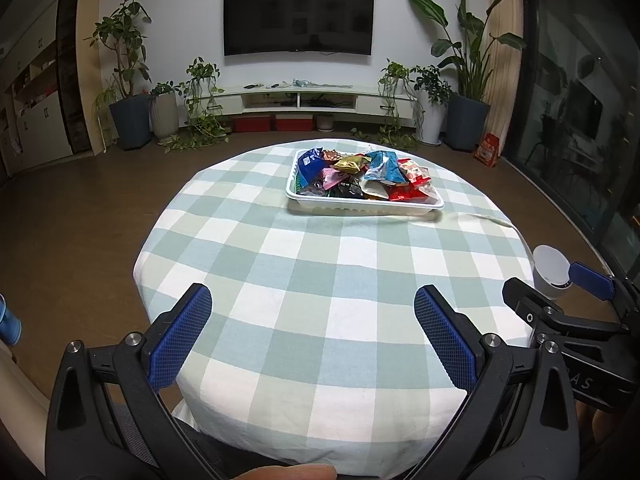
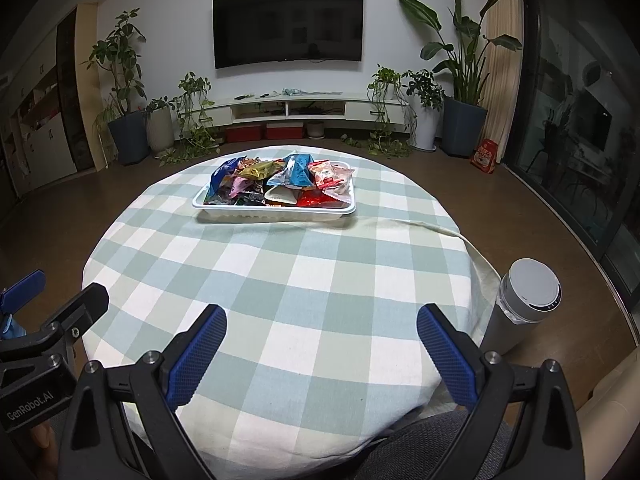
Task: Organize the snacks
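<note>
A white tray (image 1: 362, 202) heaped with several bright snack packets (image 1: 382, 165) sits on the far side of a round table with a green and white checked cloth (image 1: 320, 280). It also shows in the right wrist view (image 2: 276, 209), with its snack packets (image 2: 298, 170). My left gripper (image 1: 314, 300) is open and empty over the table's near edge, far from the tray. My right gripper (image 2: 322, 320) is open and empty, also over the near edge. The right gripper shows at the right of the left wrist view (image 1: 560, 284).
A grey cylindrical device (image 2: 520, 304) stands on the floor beside the table's right edge. Potted plants (image 1: 126, 80), a TV (image 1: 298, 18) and a low cabinet (image 1: 300, 100) line the far wall. A glass door (image 1: 580, 100) is on the right.
</note>
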The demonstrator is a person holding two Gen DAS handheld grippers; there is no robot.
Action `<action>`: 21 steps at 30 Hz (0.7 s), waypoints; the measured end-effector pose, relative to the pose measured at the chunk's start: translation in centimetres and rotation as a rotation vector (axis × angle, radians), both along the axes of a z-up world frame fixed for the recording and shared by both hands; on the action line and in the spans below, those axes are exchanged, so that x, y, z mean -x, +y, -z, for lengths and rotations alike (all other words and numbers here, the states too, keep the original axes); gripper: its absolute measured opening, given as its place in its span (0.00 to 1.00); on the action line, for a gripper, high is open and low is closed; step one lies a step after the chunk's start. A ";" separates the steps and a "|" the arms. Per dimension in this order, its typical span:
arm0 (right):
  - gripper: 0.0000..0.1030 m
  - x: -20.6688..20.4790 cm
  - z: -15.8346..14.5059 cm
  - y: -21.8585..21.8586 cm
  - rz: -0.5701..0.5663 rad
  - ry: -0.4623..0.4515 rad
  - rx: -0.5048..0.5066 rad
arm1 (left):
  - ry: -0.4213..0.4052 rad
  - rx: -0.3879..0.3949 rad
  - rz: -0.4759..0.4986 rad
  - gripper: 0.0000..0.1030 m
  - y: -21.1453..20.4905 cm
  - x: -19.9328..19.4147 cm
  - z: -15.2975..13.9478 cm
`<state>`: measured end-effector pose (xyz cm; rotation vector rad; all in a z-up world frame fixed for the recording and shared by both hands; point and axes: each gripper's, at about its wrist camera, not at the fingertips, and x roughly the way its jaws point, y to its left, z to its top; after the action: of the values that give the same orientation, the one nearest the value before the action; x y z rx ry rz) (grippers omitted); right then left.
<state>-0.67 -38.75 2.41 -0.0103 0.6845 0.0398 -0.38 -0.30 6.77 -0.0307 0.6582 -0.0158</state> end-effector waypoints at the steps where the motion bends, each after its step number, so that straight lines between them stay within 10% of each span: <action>1: 0.95 0.0 0.1 0.0 -0.001 0.002 0.000 | 0.000 0.002 0.000 1.00 0.0 0.0 -0.1; 21: 0.95 0.0 0.2 0.2 -0.003 0.006 0.002 | -0.002 0.000 -0.002 1.00 -0.1 0.1 0.1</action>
<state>-0.65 -38.58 2.17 -0.0135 0.6908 0.0419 -0.45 -0.35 6.68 -0.0310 0.6564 -0.0143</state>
